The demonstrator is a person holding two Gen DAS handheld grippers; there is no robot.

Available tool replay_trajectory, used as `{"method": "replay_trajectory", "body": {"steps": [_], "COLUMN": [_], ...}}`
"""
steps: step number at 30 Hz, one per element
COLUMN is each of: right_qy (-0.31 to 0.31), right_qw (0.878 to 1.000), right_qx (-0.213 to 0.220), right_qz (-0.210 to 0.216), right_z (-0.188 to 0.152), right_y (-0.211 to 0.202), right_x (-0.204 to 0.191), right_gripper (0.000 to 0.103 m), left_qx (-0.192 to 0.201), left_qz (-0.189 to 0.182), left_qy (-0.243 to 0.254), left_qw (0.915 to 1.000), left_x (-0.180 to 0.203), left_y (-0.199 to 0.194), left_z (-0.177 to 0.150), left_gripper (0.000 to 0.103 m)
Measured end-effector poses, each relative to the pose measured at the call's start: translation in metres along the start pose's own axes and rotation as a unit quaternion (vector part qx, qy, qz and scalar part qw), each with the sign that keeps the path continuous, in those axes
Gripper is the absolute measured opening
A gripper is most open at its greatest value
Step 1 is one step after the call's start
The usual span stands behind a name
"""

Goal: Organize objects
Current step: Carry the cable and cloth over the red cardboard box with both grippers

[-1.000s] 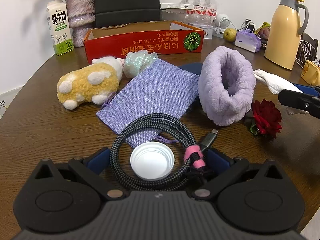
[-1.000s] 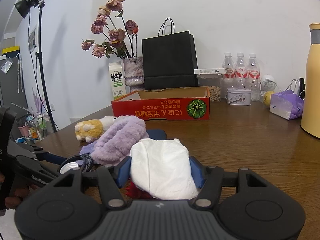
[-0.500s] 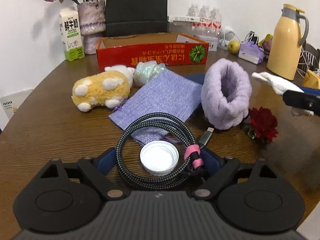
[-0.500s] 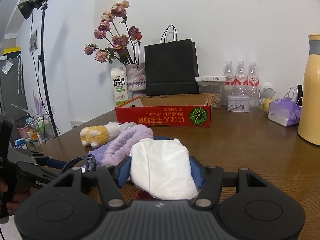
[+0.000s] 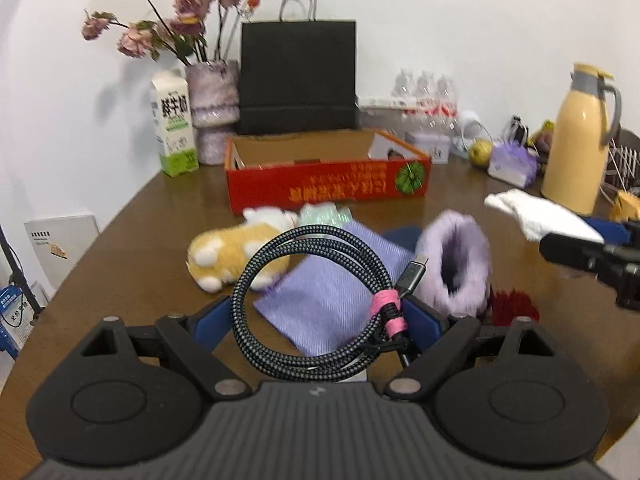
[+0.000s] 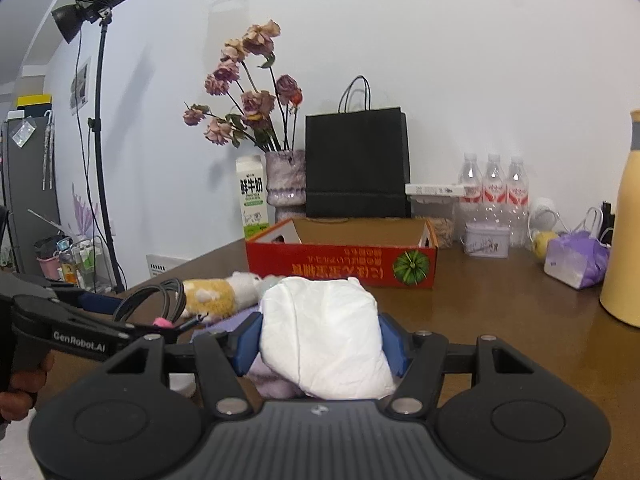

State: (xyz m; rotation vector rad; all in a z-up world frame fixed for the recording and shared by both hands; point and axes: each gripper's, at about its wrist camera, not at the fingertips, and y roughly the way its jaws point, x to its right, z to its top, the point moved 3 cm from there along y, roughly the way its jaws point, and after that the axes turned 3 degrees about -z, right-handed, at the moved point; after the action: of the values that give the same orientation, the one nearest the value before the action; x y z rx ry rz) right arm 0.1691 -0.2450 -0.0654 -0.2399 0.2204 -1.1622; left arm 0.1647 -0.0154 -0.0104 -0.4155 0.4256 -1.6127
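Between left tongs [image 5: 320,316] braided coiled cable [image 5: 316,300]; right tongs [image 6: 320,344] crumpled white cloth [image 6: 324,340]

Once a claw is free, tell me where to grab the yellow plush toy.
Take the yellow plush toy round its plump middle, probably coming down from above. It lies flat and lengthwise on the table, so its narrower width is the easy span.
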Motion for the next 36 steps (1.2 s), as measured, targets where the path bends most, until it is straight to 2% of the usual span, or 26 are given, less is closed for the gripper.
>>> {"method": "replay_trajectory", "body": {"steps": [18,36], "right_qy": [-0.008,-0.027], "right_qw": [1.0,1.0], "right_qx": [0.016,0.01], "right_qz": [0.003,0.001], "right_z": [0.041,0.086], "right_y": [0.042,0.116], "right_x": [-0.008,0.01], "right_gripper": [0.06,0.06], "left_qx": [0.033,0.048], "left_qz": [0.014,0.019], "left_qy": [-0.022,-0.035], "left_qw": [0.9991,0.998], "left_x": [-0.004,-0.016], "left_y": [0.014,0.074], "left_z": [0.058,0.116], "left_gripper": [0.091,0.091]}}
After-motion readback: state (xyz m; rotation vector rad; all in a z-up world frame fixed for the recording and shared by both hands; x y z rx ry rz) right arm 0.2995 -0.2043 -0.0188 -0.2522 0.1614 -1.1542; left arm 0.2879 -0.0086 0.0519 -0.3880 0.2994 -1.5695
